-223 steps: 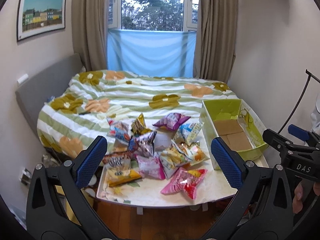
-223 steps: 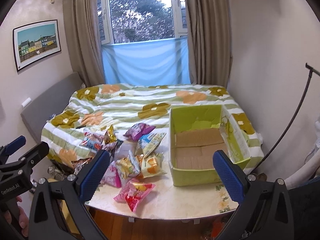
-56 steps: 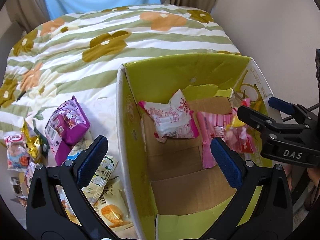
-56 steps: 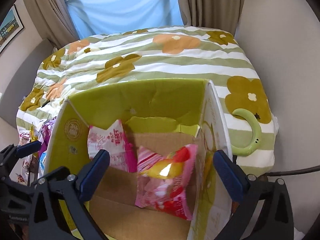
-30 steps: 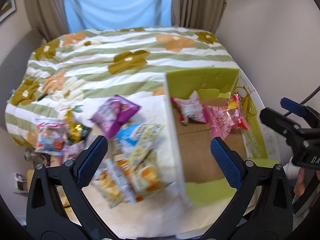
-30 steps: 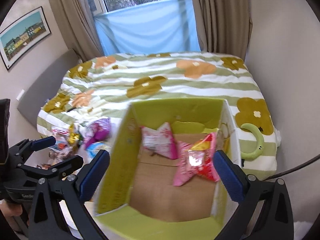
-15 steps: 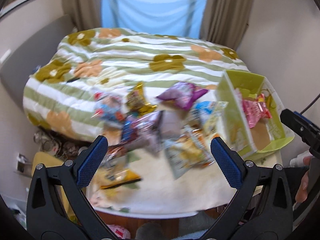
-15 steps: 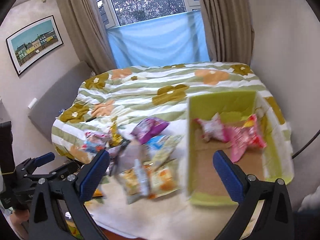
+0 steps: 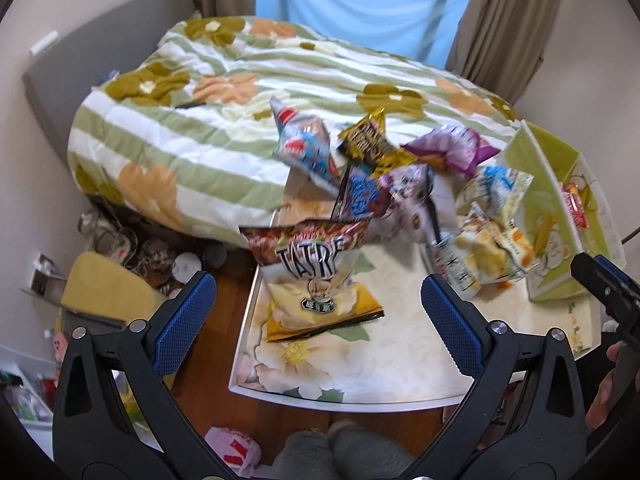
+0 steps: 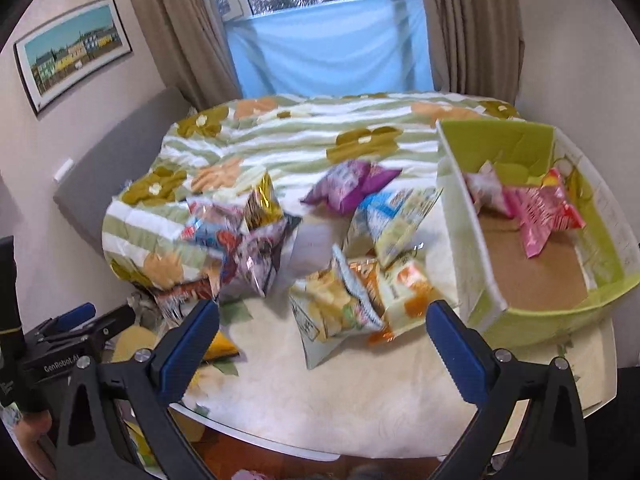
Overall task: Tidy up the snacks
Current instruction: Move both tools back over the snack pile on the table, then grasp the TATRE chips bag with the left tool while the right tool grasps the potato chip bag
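Grippers: left gripper (image 9: 316, 312) and right gripper (image 10: 320, 336), both spread wide and empty, have pulled back from the box (image 10: 472, 240).
Snacks: pile (image 9: 400, 200) on table (image 9: 400, 360); two pink packets (image 10: 536, 212) in box.
Right view only: box floor.

Since the start, two packets have gone from the table pile into the green box (image 10: 532, 308): a pale pink packet (image 10: 486, 192) and a bright pink packet (image 10: 540, 216) now lie at its far end. Both the left gripper (image 9: 318, 320) and right gripper (image 10: 320, 344), wide apart and empty, have pulled back from over the box to the snack pile (image 10: 320, 248)
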Demonstrator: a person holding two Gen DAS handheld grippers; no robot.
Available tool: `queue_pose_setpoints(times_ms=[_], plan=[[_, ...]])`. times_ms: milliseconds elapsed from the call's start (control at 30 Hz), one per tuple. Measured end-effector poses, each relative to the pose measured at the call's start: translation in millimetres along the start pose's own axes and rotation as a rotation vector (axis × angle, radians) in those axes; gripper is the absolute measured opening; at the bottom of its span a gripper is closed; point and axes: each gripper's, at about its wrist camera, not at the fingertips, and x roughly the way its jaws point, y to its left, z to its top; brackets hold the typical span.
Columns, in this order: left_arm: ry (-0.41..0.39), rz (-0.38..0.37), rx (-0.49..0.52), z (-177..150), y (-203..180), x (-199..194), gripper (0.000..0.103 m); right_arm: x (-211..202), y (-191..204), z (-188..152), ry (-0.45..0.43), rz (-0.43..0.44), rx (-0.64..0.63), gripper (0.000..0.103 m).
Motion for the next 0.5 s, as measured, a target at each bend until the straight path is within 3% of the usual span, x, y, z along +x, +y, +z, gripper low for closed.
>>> queue_pose_setpoints(times_ms=[233, 500], plan=[[-0.007, 0.069, -0.043, -16, 4, 45, 0.102, 42, -4, -19, 0.051, -0.014, -0.06, 0.103], [0.042, 0.092, -0.056, -14, -4, 91, 0.102, 75, -6, -24, 0.096, -0.022, -0.115, 0.103]])
